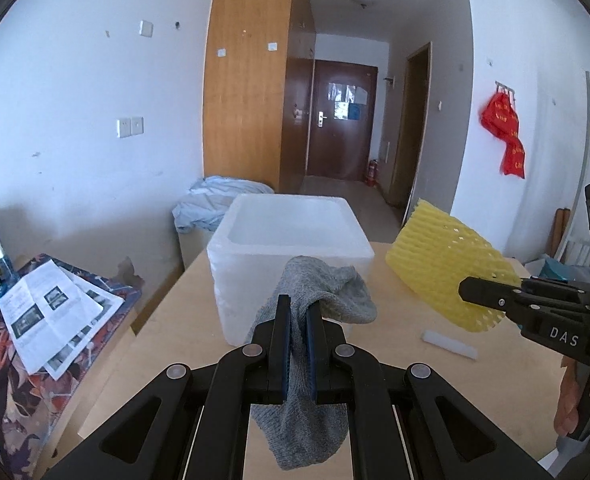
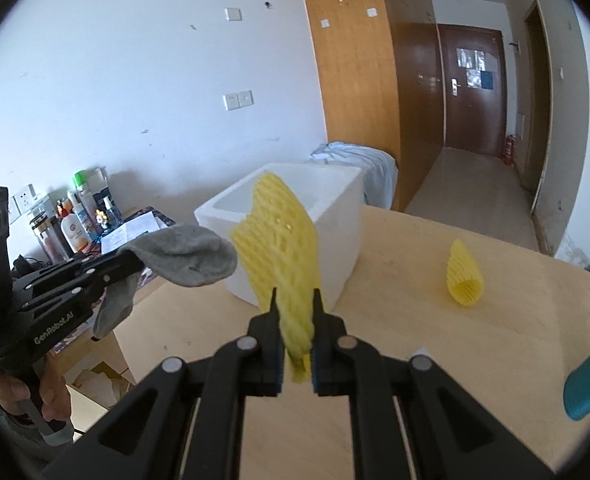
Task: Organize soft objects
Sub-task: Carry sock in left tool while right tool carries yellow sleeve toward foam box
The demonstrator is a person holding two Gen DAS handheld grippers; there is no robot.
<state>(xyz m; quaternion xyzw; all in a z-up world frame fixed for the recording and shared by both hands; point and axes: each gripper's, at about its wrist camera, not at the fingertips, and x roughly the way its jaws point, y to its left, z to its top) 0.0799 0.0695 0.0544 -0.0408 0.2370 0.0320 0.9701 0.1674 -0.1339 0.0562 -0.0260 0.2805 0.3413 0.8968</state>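
- Left gripper (image 1: 298,312): jaws pinching a grey sock (image 1: 327,292), held in the air just near of the white foam box (image 1: 291,236).
- Right gripper (image 2: 295,304): jaws pinching a yellow foam net (image 2: 283,240), also before the box.
- Second yellow net (image 2: 465,276) lies on the wooden table (image 2: 435,340), right of the box.

I see a heathered grey sock (image 1: 319,300) and a bright yellow foam net (image 1: 443,264) with a diamond mesh pattern, both in front of a plain white foam box (image 1: 287,236). A second yellow net (image 2: 465,274) lies on my pale wood table (image 2: 435,320). Off to the side, a black-and-white printed leaflet (image 1: 55,312) covers an orange-and-navy patterned cloth (image 1: 3,392).
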